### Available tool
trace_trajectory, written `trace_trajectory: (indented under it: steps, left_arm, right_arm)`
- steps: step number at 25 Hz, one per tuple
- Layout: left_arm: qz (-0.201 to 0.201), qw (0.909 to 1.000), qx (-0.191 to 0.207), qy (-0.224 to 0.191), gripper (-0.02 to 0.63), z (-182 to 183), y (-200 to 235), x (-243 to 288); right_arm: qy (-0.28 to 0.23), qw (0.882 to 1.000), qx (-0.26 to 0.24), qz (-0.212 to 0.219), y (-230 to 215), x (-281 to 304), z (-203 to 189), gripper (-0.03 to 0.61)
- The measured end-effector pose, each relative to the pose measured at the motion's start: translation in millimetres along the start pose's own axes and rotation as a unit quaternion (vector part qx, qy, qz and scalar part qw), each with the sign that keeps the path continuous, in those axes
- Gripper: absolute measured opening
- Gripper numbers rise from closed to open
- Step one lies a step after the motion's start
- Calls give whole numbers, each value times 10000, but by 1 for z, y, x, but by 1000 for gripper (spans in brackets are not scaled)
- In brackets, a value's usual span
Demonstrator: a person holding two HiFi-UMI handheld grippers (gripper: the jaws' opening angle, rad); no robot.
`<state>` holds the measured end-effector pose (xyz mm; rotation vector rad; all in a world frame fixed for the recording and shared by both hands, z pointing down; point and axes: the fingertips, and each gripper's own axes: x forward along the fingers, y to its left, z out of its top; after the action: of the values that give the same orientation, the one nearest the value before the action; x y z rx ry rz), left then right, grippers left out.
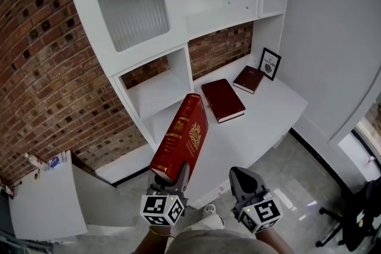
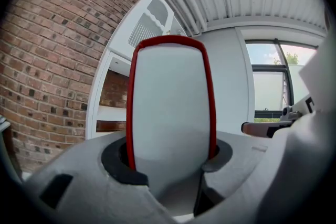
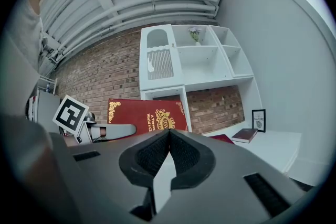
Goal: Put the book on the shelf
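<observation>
A thick red book with gold print [image 1: 181, 137] stands on end, leaning right, in front of the white shelf unit [image 1: 156, 94]. My left gripper [image 1: 171, 178] is shut on its lower end. In the left gripper view the book's white page edge [image 2: 170, 107], framed by the red cover, fills the space between the jaws of the left gripper [image 2: 170, 157]. My right gripper [image 1: 240, 178] hangs to the right of the book, apart from it. Its pads meet with nothing between them [image 3: 168, 136]. From there I see the book's cover [image 3: 142, 115] and the left gripper [image 3: 107, 131].
Two more dark red books [image 1: 222, 99] [image 1: 249, 78] lie flat on the white counter [image 1: 280, 107], beside a small framed picture [image 1: 269, 62]. A brick wall [image 1: 41, 68] is at the left, with a white cabinet top [image 1: 44, 196] below it. An office chair base [image 1: 351, 223] stands at the lower right.
</observation>
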<state>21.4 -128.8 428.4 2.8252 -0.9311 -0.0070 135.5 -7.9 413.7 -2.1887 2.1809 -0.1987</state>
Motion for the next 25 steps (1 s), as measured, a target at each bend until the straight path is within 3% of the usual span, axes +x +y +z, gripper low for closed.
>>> trace_trajectory:
  steps: [14,25]
  left_arm:
    - [355,9991,68,-211,235,31,41,43]
    - [927,9952,57,-308,236,54,85,47]
  right_arm:
    - [69,9992,-51,379,-18,73,9,7]
    - [139,9959,-40,888,-2,123,16,6]
